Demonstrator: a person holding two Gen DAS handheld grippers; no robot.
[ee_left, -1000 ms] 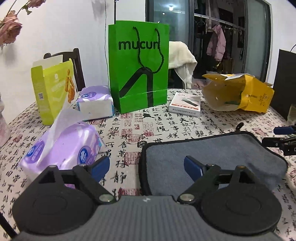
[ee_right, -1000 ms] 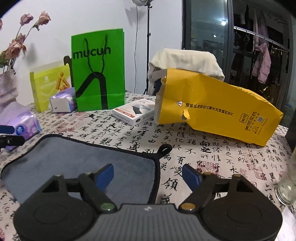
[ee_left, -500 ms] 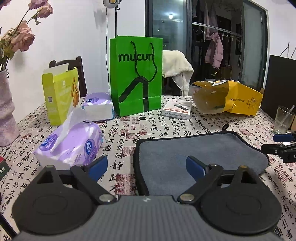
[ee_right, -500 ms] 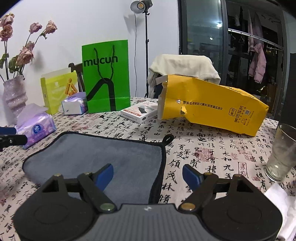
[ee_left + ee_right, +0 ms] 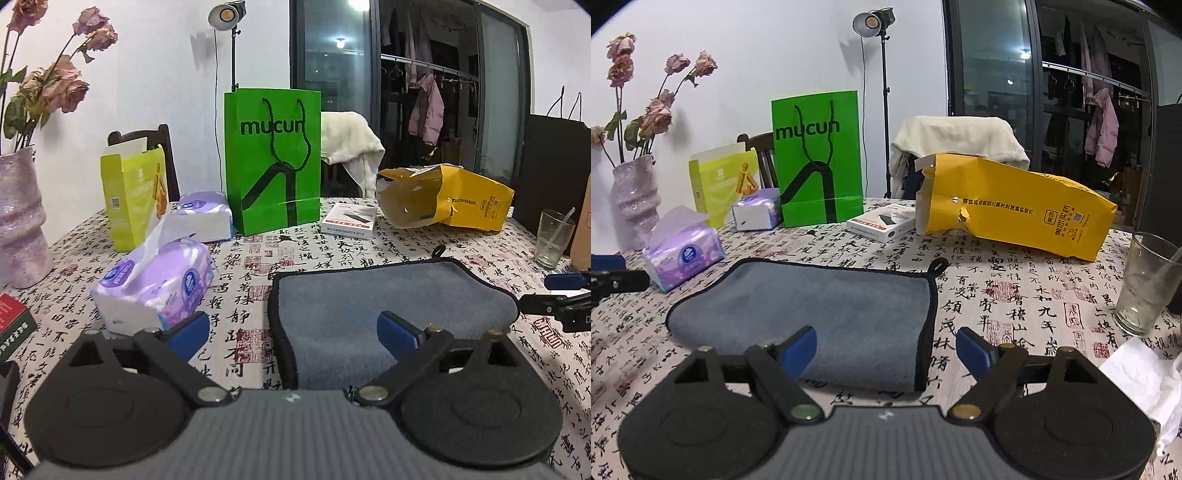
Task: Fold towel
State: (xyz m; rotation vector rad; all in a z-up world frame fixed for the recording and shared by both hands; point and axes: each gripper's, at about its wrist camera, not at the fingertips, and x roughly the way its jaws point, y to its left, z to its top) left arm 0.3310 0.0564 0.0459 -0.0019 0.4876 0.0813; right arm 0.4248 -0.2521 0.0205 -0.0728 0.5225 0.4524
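**1 grey towel flat on counter, both grippers empty**

1 grey towel [image 5: 820, 306] w/ black edging lies flat on the patterned counter [image 5: 1015, 295], mid-counter; hang loop [image 5: 938, 266] sticks out at its far right corner. It looks doubled over, rounded fold on the left, though layers can't be counted.

2 grippers, both w/ jaws wide apart, nothing between them. Left gripper [image 5: 291, 330] hovers over the towel's near left edge: its right blue pad above the cloth, left pad above bare counter. Right gripper [image 5: 884, 349] sits over the near right corner: left pad above cloth, right pad past the edge. Whether pads touch the cloth, can't tell.

Around the towel:
- 2 purple tissue packs: 1 near [image 5: 155, 284], left of towel, a sheet sticking up; 1 farther back [image 5: 205, 218].
- 1 green bag [image 5: 273, 162], upright, behind towel.
- 1 lime carton [image 5: 135, 203], open top.
- 1 white flat box [image 5: 349, 219] beside green bag.
- 1 yellow paper bag [image 5: 1012, 210], lying on its side.
- 1 glass [image 5: 1145, 284], far right.
- 1 vase [image 5: 635, 199] w/ dried roses, far left.
- 1 crumpled white tissue [image 5: 1145, 380] near right.
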